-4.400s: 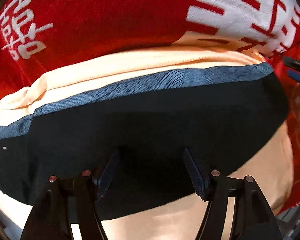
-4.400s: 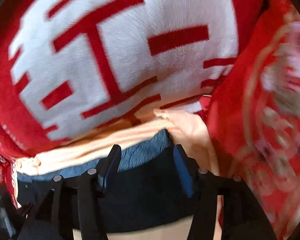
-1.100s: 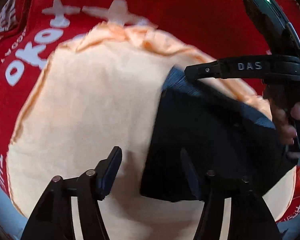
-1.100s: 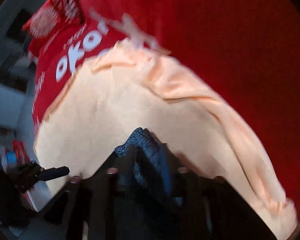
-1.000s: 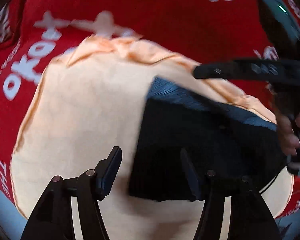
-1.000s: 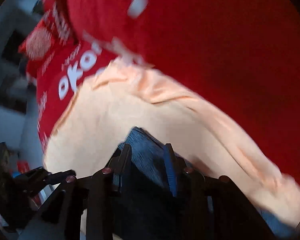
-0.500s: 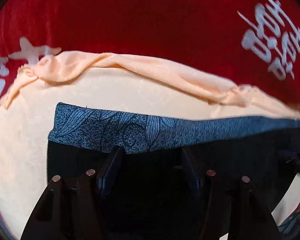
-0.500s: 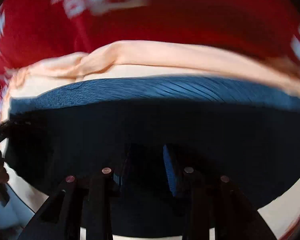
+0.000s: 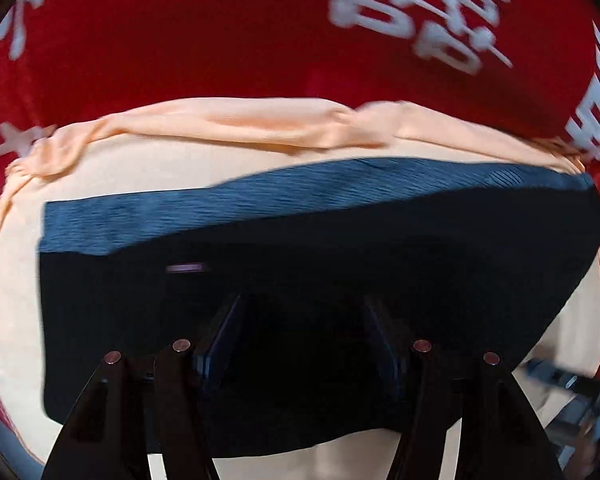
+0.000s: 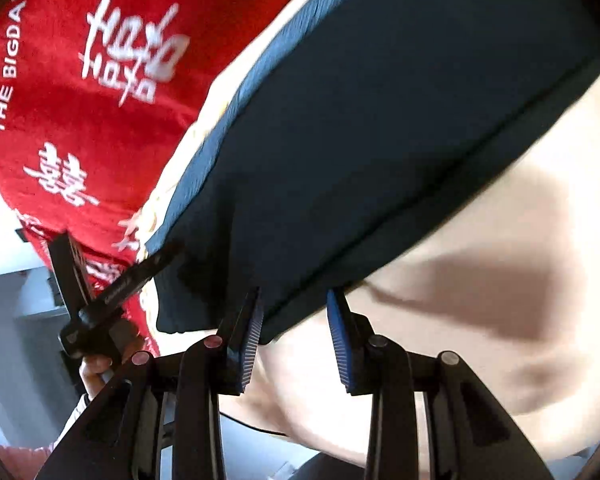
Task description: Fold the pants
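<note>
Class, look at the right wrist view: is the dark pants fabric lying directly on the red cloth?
No. The pants lie on a peach cloth, which covers the red cloth.

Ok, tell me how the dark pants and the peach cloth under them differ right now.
The dark pants are near black with a blue ribbed waistband; the peach cloth is pale and one colour. The pants lie on top as a neat, straight-edged fold, while the cloth spreads wider beneath them. The cloth's far edge is bunched and wrinkled; the pants look smooth. Both lie on the red printed blanket.
</note>
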`<state>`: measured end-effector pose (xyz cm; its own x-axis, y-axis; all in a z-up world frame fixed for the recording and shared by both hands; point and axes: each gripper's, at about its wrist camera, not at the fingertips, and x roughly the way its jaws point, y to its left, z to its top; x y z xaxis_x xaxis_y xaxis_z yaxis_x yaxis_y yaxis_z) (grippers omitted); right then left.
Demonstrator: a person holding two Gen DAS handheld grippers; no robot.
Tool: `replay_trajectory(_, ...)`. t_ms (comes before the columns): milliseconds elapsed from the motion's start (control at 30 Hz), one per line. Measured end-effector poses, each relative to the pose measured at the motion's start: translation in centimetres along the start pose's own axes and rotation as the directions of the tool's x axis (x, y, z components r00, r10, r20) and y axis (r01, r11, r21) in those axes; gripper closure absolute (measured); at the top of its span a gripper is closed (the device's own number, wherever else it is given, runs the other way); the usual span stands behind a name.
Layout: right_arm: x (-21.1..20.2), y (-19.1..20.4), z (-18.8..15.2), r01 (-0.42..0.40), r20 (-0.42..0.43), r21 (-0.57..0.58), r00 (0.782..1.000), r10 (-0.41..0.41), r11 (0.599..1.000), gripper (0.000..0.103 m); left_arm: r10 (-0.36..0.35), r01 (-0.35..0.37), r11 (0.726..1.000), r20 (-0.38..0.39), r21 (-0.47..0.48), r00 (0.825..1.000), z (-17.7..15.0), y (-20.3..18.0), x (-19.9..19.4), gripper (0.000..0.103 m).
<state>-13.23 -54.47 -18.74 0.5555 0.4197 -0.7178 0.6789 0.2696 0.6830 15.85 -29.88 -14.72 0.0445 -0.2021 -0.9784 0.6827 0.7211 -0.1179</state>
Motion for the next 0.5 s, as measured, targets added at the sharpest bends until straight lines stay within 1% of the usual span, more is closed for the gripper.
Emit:
replay_trajectory(67, 0.9, 0.3, -0.4, -0.034, 0.006, 0.01, 0.999, 0.034, 0.999, 0.067, -0.014, 0.014, 1.0, -0.015, -0.005, 1.0, 0.0, -0.9, 0.7, 0.041)
replay_trajectory(133, 1.3, 0.6, -0.8, -0.049, 0.019, 0.018, 0.999, 0.048, 0.999, 0.067, -0.018, 0.017, 1.0, -0.029, -0.015, 0.999, -0.2, -1.5, 1.1, 0.041)
replay_trajectory(267, 1.7, 0.2, -0.7, -0.052, 0.027, 0.05, 0.998, 0.05, 0.997, 0.067, -0.005, 0.004, 1.0, -0.062, -0.025, 0.998, -1.4, -2.0, 1.7, 0.041)
replay_trajectory(400, 1.3, -0.5, -0.7, -0.061, 0.052, 0.082, 0.997, 0.057, 0.995, 0.067, -0.02, 0.02, 1.0, -0.059, -0.008, 0.998, -2.3, -2.8, 1.5, 0.041)
replay_trajectory(500, 1.7, -0.4, 0.3, -0.073, 0.07, 0.107, 0.995, 0.065, 0.992, 0.067, -0.011, 0.013, 1.0, -0.067, 0.018, 0.998, -2.3, -4.0, 2.5, 0.041)
